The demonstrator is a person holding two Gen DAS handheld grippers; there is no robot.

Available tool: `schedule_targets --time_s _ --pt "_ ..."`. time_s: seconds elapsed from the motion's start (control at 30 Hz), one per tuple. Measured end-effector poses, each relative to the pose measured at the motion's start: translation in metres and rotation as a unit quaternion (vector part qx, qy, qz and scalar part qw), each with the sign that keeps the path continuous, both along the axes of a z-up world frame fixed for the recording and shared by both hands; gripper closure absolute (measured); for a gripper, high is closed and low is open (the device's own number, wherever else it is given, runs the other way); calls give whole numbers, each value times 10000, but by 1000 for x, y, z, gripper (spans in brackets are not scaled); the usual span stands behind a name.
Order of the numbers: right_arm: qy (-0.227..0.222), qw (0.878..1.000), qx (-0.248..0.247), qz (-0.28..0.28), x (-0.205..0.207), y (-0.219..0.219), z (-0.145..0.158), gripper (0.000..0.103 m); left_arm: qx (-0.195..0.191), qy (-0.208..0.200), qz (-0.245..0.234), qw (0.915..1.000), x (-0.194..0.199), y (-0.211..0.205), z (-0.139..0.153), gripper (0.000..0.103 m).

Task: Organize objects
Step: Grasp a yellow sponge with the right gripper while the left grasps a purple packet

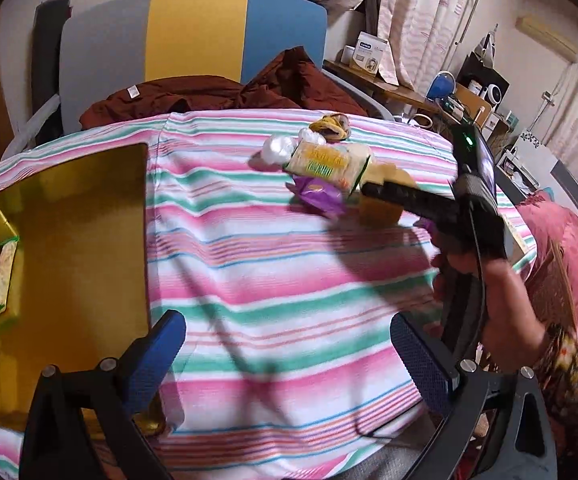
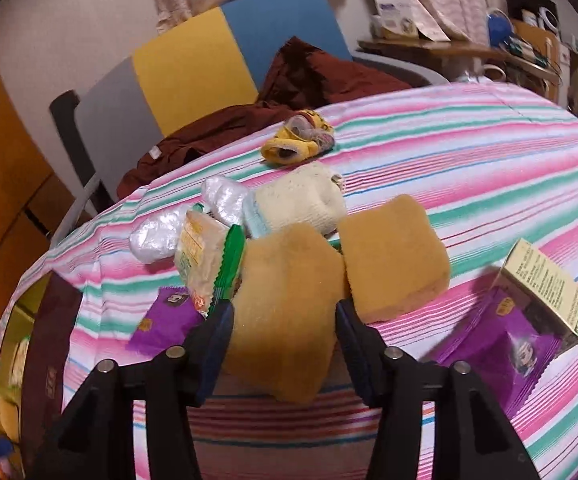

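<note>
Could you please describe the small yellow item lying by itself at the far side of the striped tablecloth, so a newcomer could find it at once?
Start at the pink, green and white striped tablecloth and look towards the chair with the grey, yellow and blue backrest. Near that far edge lies a small crumpled yellow fabric slipper with a patterned lining. Unlike the tan sponges and wrapped snack packets clustered nearer, it sits apart and touches nothing.

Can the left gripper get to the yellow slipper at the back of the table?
Probably yes. The left gripper is open and empty, but the snack packets and right gripper lie before the slipper.
</note>
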State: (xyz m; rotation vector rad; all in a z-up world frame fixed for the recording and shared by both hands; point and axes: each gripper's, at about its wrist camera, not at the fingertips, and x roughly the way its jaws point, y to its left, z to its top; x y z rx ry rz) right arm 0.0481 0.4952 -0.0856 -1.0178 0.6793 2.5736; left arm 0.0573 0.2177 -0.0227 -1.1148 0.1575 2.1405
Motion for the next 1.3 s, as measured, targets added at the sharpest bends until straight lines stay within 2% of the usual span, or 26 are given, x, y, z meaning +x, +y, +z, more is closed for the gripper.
schedule_targets --time_s 0.13,0.33,0.6,0.73,0.87,0.93,0.97,1.03,1.07,1.1,1.13,1.17,1.2,1.3 --pt "303 9993 -186 -105 20 1 1 57 -74 138 -12 9999 -7 17 5 0" --pt "627 9977 -104 -256 46 -5 1 57 -288 154 -26 9995 -23 46 -1 0" --pt "876 9951 -284 -354 53 0 -7 57 -867 595 -309 9940 -56 106 -19 0" --pt "961 9940 -362 -370 55 1 -11 57 -1118 917 -321 9890 -77 132 -30 0" --pt "1028 9931 -444 -358 56 3 -15 57 -1545 1292 -493 9783 -88 155 -45 0" --pt "1060 9924 -497 -368 56 5 -17 57 -1625 1403 -616 9747 -91 161 -51 2" --pt "1076 9922 -512 -373 56 5 -17 57 -1645 1431 -665 9737 -91 163 -54 3" --pt "1081 9921 -516 -374 56 5 -18 57 -1776 1424 -700 9712 -94 166 -63 13" --pt "1083 9921 -517 -372 56 5 -18 57 -1761 1284 -679 9736 -98 165 -67 25" --pt "1089 9920 -524 -375 56 5 -19 57 -1607 1111 -685 9783 -101 164 -68 35" --pt "1099 9918 -541 -373 56 6 -19 57 -1297 865 -656 9856 -105 159 -68 40" --pt "1106 9916 -554 -372 56 6 -19 57 -1166 715 -608 9887 -108 156 -68 49" --pt "1114 9914 -574 -375 57 6 -20 57 -1065 611 -554 9909 -110 154 -69 53" --pt "1121 9913 -581 -378 57 6 -21 57 -950 719 -457 9918 -105 149 -70 61"
